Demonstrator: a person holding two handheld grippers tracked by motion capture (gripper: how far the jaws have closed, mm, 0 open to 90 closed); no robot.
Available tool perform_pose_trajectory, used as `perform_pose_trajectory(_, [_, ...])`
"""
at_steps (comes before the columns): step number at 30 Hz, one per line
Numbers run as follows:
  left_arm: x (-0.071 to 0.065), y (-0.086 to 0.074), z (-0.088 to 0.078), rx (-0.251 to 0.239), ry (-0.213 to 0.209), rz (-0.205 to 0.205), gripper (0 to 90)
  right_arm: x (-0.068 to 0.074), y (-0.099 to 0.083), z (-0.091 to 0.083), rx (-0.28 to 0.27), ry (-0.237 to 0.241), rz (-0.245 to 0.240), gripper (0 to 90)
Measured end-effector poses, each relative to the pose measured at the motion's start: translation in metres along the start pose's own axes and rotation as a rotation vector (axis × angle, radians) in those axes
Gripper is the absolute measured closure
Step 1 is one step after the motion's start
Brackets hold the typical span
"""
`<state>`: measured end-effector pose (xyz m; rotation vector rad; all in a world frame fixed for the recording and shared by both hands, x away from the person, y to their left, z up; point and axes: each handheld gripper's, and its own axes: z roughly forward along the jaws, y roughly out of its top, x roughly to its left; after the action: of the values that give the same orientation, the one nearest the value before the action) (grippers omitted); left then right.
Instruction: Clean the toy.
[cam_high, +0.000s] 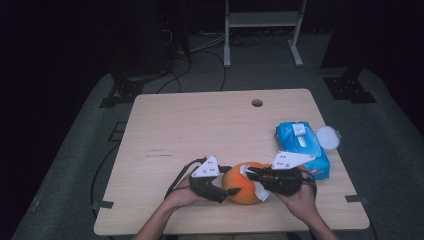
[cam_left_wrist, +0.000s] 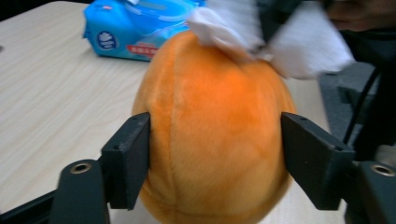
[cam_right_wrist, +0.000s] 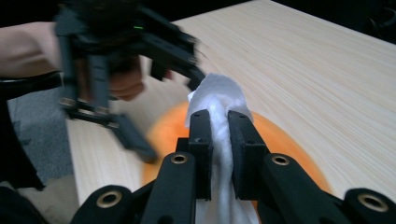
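Dim high view around a lit table (cam_high: 200, 125), dark surroundings; motion blur in both gripper views.

— What do the two handheld tools look like?

— The left black two-jaw gripper (cam_high: 227, 192) has a matte plastic body under a pale grey three-cornered plate dotted with small dark screw holes, and a black cable loops back from it. The right black two-jaw gripper (cam_high: 250, 172) wears the same grey plate.

— And seen close?

— Blocky, square-ended black pads on hinged links, with brass-coloured rings at the pivots.

— Any sleeves?

— None; both forearms are bare to the frame's edge.
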<state>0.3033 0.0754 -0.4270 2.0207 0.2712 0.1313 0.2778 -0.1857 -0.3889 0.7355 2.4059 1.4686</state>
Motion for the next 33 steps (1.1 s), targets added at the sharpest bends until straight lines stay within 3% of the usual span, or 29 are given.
perform_pose_trajectory(4, [-0.002,0.002,0.003,-0.014,-0.002,0.006,28.7,-0.008,-0.006,-0.008,-0.006,-0.005,0.039,79.6])
perform_pose_trajectory(7, [-0.003,0.002,0.007,-0.009,0.012,-0.007,29.2,0.0,-0.003,-0.005,-0.01,0.005,0.018,79.9])
perform_pose_trajectory(11, [-0.006,0.001,0.01,0.016,0.014,0.025,29.1,0.02,0.002,0.011,0.006,0.055,-0.032,79.8])
perform_pose_trajectory(14, [-0.005,-0.001,0.008,0.037,0.021,0.034,30.3,0.031,0.004,0.019,0.04,0.022,-0.095,79.9])
perform_pose_trajectory(18, [-0.001,-0.004,0.007,0.025,0.022,-0.004,30.3,0.019,0.006,0.008,0.024,-0.038,-0.079,79.9])
perform_pose_trajectory(21, [0.001,-0.006,0.007,0.021,-0.004,-0.035,26.8,0.003,0.001,-0.003,0.03,-0.084,-0.048,79.4])
perform_pose_trajectory(23, [0.002,-0.005,0.009,0.006,-0.008,-0.051,24.9,-0.004,-0.003,-0.007,0.026,-0.069,-0.008,79.5])
perform_pose_trajectory(26, [-0.002,0.0,0.01,0.011,0.017,-0.055,30.8,0.001,-0.001,-0.006,0.025,-0.052,-0.011,79.9])
perform_pose_trajectory(31, [-0.012,0.006,0.013,0.03,0.027,0.005,33.6,0.016,0.005,0.006,0.022,0.004,-0.029,80.2])
perform_pose_trajectory(32, [-0.017,0.007,0.014,0.046,0.032,0.058,33.6,0.025,0.009,0.013,0.031,0.021,-0.061,80.3])
perform_pose_trajectory(33, [-0.017,0.007,0.014,0.047,0.037,0.064,33.6,0.026,0.009,0.014,0.035,0.014,-0.07,80.3])
